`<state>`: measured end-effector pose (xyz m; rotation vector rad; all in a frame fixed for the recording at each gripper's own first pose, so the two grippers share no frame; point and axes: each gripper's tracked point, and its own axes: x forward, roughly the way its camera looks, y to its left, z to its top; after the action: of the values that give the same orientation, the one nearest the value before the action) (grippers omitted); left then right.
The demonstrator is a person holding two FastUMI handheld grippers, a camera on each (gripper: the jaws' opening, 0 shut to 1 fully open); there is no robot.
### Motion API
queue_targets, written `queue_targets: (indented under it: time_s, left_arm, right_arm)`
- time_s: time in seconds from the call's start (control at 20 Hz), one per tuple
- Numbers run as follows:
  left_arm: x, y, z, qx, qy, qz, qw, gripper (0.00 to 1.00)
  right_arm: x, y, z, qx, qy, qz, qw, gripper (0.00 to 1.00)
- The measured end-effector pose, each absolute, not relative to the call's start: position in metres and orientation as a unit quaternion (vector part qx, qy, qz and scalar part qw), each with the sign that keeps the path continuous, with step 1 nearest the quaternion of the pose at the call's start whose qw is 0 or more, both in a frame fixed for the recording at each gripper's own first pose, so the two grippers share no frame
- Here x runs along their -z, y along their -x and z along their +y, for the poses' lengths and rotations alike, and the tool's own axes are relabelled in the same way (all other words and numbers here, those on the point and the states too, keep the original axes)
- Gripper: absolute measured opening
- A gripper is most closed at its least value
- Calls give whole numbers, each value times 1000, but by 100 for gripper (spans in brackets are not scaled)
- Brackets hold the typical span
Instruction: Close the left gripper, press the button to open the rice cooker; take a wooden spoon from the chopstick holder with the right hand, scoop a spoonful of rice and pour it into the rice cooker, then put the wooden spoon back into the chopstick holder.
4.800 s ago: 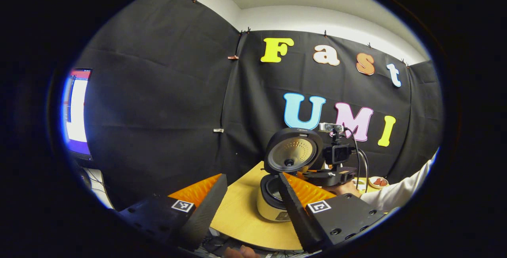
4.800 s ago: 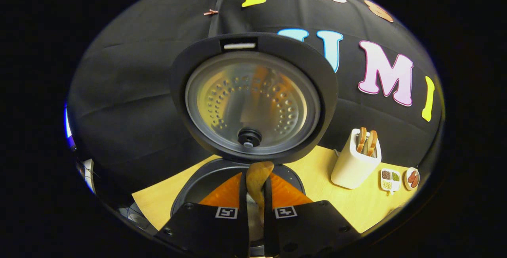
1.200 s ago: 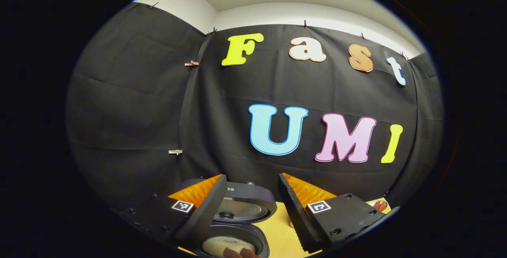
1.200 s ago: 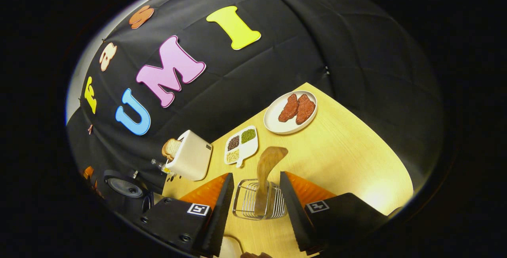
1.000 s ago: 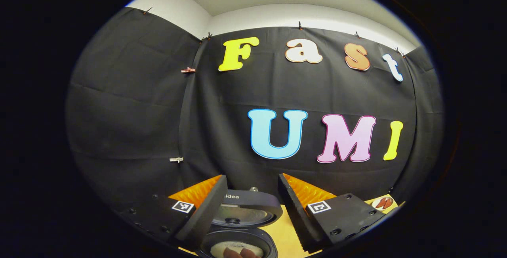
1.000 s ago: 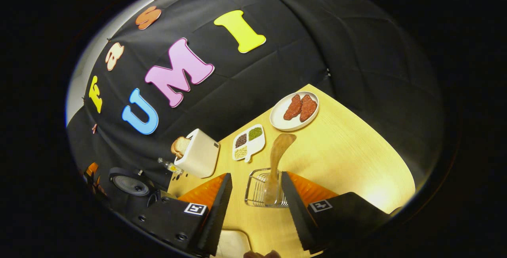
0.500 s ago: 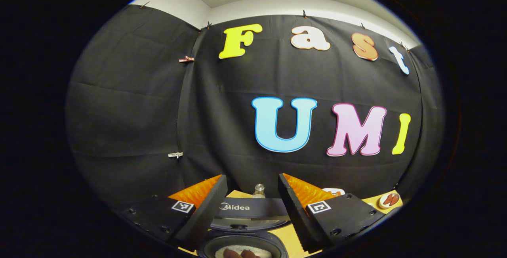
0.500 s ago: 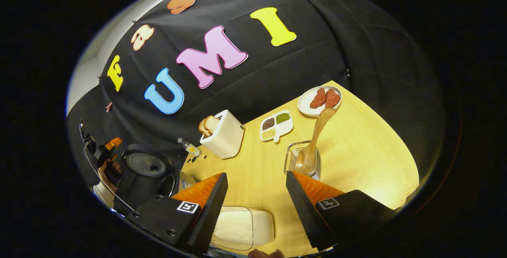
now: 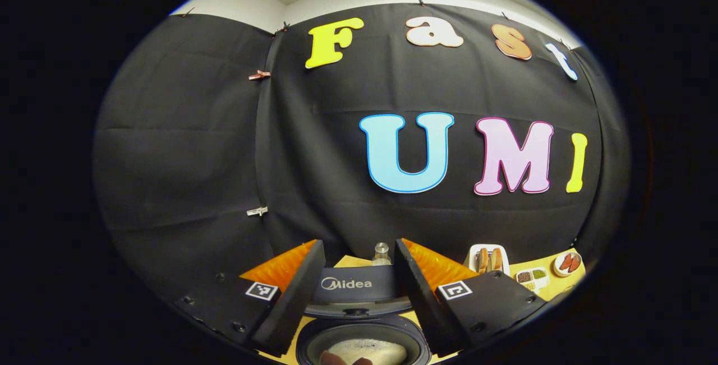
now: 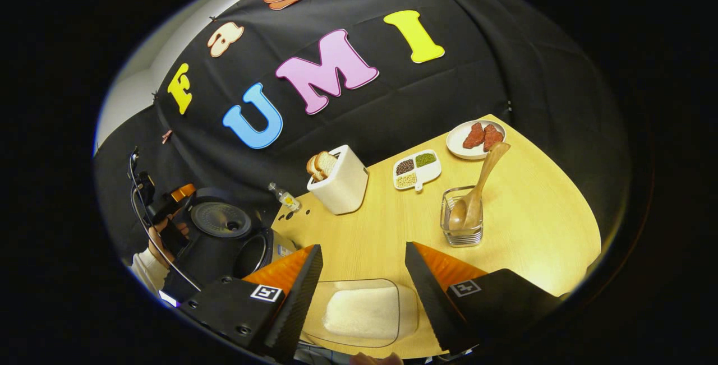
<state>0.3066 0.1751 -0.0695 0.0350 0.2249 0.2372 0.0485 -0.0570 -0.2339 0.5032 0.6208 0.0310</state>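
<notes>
Our right tongs [image 10: 362, 275] stand spread apart and empty above the near edge of the desk [image 10: 527, 225], and between their fingers lies a clear container of rice [image 10: 362, 312] on the pale wood. Our left tongs [image 9: 359, 275] are likewise parted and hold nothing; they hang just over the rice cooker [image 9: 362, 342], whose raised lid [image 9: 353, 289] sits between the fingers while the dark pot below shows white rice in its bottom.

Farther out in the right gripper view, the wooden spoon [image 10: 477, 188] stands tilted in the chopstick holder [image 10: 461, 225], a clear glass cup on the desk, bowl end down and handle leaning toward the back. Behind the holder a small divided dish of grains [image 10: 416, 170] rests near a white plate with two red pieces [image 10: 475, 138]. To their left a white toaster with bread slices [image 10: 339, 180] stands near the back edge, with a small bottle [image 10: 283, 197] just beside it.

At the left of that view the open rice cooker sits at the desk's end, and a hand in a white sleeve [image 10: 148, 264] holds the other tongs by it. The desk is light wood with a curved front edge; black cloth hangs all round it, and a white wall and ceiling show above the cloth in the left gripper view.
</notes>
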Motion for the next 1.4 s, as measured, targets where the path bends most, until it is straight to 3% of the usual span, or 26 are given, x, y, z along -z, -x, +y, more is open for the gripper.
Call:
queue_targets:
  time_s: [0.35,0.75,1.25,1.4]
  left_arm:
    - [92,-244,153,-105,1,123,987,89]
    - [168,-156,124,-91,26,151,984,88]
    - [269,-114,115,-92,55,239,965,88]
    - [271,-114,112,-100,13,242,965,89]
  right_arm:
    - [220,-55,-21,-40,-223,294,929,92]
    - [222,-51,2,-49,-213,308,926,92]
    - [220,-48,27,-66,-186,319,927,92]
    - [221,-47,34,-71,-185,324,925,92]
